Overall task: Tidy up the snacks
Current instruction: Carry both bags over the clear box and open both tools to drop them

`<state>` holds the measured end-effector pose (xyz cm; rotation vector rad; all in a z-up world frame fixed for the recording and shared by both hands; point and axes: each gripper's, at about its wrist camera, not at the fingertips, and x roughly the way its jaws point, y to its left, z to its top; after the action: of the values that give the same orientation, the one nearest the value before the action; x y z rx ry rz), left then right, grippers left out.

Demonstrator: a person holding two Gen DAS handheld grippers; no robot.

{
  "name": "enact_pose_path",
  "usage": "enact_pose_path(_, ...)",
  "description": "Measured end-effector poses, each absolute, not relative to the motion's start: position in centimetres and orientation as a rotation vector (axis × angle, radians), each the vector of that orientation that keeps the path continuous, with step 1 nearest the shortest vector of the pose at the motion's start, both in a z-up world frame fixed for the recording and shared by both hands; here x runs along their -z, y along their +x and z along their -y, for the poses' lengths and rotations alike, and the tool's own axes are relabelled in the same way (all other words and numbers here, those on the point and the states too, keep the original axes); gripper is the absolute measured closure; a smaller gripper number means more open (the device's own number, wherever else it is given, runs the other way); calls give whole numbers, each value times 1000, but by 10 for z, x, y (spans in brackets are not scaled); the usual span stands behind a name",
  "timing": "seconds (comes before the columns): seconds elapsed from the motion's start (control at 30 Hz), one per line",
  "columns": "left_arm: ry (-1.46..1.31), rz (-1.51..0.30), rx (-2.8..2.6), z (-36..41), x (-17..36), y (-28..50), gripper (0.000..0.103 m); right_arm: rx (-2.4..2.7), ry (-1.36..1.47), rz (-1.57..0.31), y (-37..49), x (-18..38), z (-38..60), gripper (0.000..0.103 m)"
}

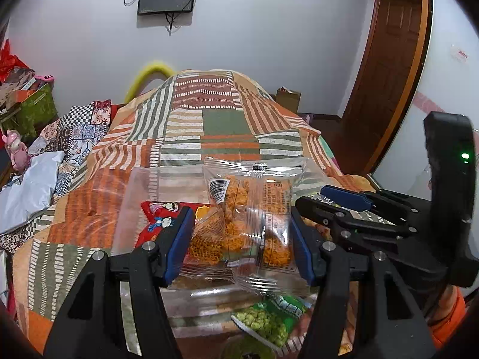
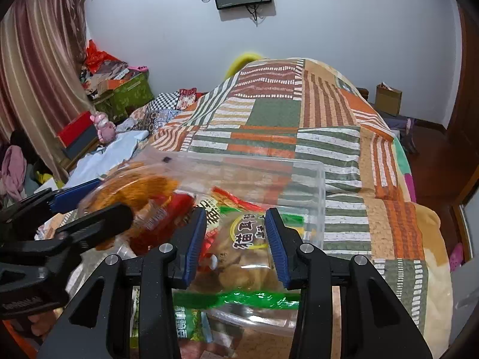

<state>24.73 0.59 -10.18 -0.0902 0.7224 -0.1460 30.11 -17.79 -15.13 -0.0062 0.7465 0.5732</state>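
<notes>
Both grippers w/ snack packets (image 1: 242, 224) over bin (image 2: 311, 185)

Bedspread (image 1: 209, 125): patchwork of orange, olive-green, brown and cream stripes. On it, clear container (image 2: 311, 185). Inside container: clear packet of orange snacks (image 1: 242, 224), red packet (image 1: 155, 218). Just before container: green pea packet (image 1: 269, 323). Finger pads (image 2: 194, 239): blue.

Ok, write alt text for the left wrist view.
The left hand-held gripper clamps a clear packet of orange snacks above a clear plastic bin on a patchwork bedspread. The right hand-held gripper reaches in from the right, and a green pea snack packet lies below.
</notes>
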Motion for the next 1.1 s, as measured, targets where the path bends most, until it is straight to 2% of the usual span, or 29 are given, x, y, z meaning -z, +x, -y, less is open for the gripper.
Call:
enact_pose_path(0.33,-136,-800,153,-6,121,268,42,-551,-17,-776,299,152,185,64)
enact_pose_path(0.5,-133,-809,159,-1,119,266,42,-563,28,-763,293,145,196,48)
enact_pose_path(0.67,-126,-811,180,4,109,257,40,-570,28,-746,283,137,198,48)
enact_pose_path(0.8,-123,-776,172,2,93,242,38,-570,24,-727,272,129,201,40)
enact_pose_path(1.1,-74,-747,112,-12,76,192,29,-588,0,-698,236,117,203,32)
